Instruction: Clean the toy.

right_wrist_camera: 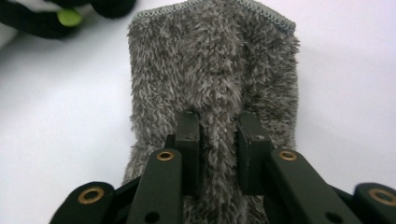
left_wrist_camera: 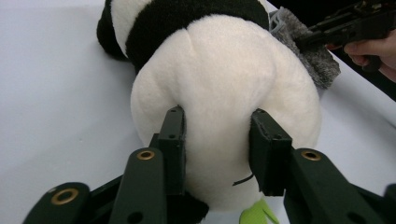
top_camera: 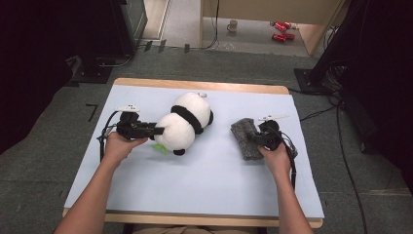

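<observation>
Here the near edge of the tabletop lies bare under its pale blue sheet, and the person's forearms reach over it to two things side by side. The left claw comes in level at the white rump of a plush panda, which lies on its side at the middle of the sheet. In the left gripper view its jaws stand apart with a bulge of plush between them; the pads seem to rest against the pile, though whether they press or merely touch is hard to say. The right claw sits on a grey fuzzy cloth, folded and lying well to the right of the panda. In the right gripper view its jaws stand close together with a ridge of pile pinched between them.

This looks like the grasping step, both hands securing their things. The next move likely calls for firm grips, then lifting cloth and panda together. Beyond the tabletop, a mug and red cans lie on the floor.
</observation>
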Tool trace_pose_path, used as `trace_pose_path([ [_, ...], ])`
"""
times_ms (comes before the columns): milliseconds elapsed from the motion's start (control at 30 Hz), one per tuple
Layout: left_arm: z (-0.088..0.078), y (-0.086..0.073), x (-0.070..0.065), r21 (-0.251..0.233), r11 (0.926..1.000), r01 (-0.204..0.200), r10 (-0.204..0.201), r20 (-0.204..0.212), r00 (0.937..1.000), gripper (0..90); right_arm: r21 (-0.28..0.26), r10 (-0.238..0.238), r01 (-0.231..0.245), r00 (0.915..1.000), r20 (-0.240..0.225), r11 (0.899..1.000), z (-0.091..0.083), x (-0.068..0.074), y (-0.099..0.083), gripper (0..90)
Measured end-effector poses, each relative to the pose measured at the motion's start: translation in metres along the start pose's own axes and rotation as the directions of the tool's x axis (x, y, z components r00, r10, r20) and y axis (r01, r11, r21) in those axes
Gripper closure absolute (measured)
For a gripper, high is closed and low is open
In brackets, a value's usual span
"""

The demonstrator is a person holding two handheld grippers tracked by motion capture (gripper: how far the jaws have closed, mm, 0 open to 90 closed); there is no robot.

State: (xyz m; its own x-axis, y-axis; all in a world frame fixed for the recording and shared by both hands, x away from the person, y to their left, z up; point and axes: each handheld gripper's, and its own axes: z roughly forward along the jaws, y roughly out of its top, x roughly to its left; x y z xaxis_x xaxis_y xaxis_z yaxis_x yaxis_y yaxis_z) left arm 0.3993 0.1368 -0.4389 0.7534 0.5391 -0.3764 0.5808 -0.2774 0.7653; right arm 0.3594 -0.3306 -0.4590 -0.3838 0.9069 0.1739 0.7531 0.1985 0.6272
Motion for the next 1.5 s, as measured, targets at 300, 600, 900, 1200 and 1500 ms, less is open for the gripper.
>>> trace_pose_path([
  [300,-0.008,-0.003,0.007,-0.028,0.9996,-0.002,0.003,0.031,0.9995,43.9,0.052,-0.004,0.004,0.9998,0.018,0.999,0.011,0.0,-0.001,53.5],
  [600,-0.015,-0.001,0.005,-0.031,0.9992,-0.027,0.026,-0.017,0.9995,39.6,-0.001,0.014,-0.014,0.999,-0.042,1.0,0.0,-0.002,0.001,36.5],
  [900,-0.033,-0.001,0.006,-0.038,0.998,-0.05,0.046,-0.091,0.9948,38.6,-0.052,0.012,-0.015,0.9985,-0.053,0.999,-0.015,-0.01,0.001,39.6],
  [1200,-0.041,-0.01,0.016,0.006,0.998,-0.063,0.063,-0.185,0.9807,37.0,-0.092,0.03,-0.032,0.999,-0.033,0.995,-0.029,-0.024,-0.003,48.5],
  [1500,-0.041,-0.027,0.028,0.066,0.9949,-0.077,0.091,-0.258,0.9618,37.0,-0.115,0.081,-0.076,0.9961,0.036,0.99,-0.035,-0.049,-0.015,54.9],
])
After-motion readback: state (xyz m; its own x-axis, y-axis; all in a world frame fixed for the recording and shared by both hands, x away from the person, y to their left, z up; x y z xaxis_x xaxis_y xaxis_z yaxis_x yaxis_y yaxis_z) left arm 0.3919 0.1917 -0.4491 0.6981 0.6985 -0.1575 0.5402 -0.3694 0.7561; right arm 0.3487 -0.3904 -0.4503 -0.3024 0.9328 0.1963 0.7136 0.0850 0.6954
